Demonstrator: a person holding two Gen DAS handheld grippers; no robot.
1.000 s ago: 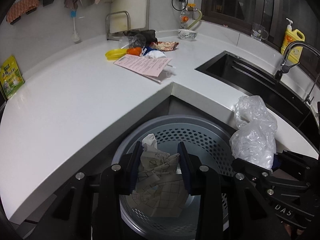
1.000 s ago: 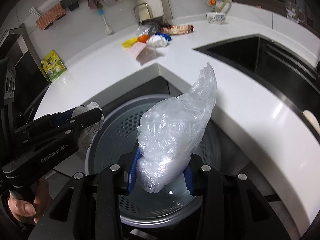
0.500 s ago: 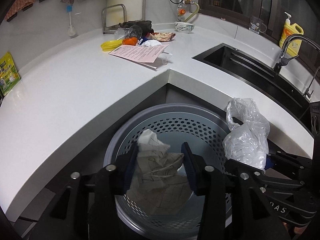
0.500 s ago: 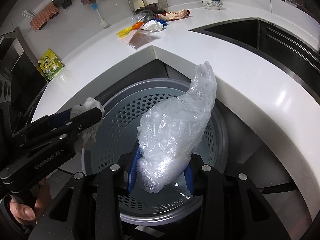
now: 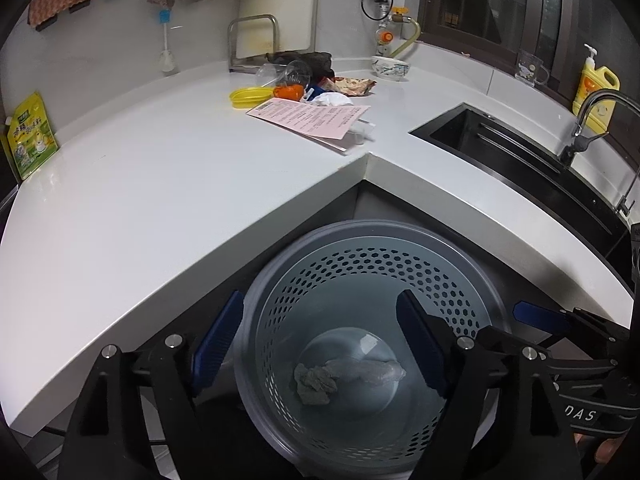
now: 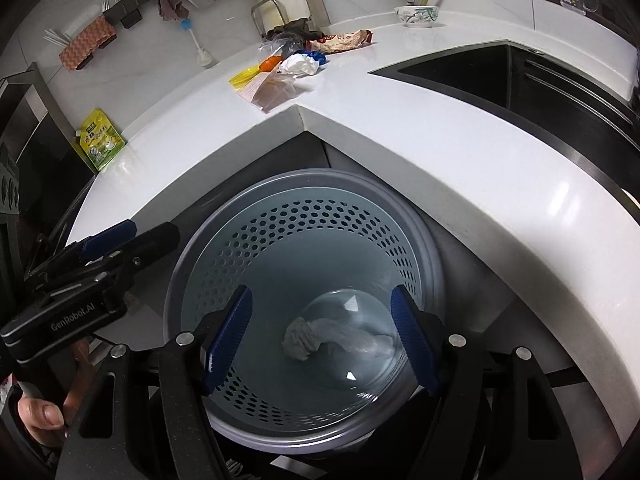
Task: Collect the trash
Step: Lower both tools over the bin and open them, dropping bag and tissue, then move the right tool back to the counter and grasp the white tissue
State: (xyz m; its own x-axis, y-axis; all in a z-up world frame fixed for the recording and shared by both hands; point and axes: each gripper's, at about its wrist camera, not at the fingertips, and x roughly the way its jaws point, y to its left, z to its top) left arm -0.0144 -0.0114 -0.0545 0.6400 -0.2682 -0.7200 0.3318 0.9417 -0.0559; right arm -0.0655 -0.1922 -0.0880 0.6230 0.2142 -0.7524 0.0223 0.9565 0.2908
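A grey perforated waste bin [image 5: 360, 276] was set below the inner corner of the white countertop [image 5: 140, 200]. On its floor a crumpled paper wad [image 5: 314, 384] and a clear plastic bag [image 5: 372, 372] were seen lying, touching. The left gripper [image 5: 320, 344] and right gripper [image 6: 322, 338] were held above the bin, jaws spread and empty, having just been opening. A second earlier, paper and bag had been pinched between them. More litter [image 5: 304, 96] was left on the far counter.
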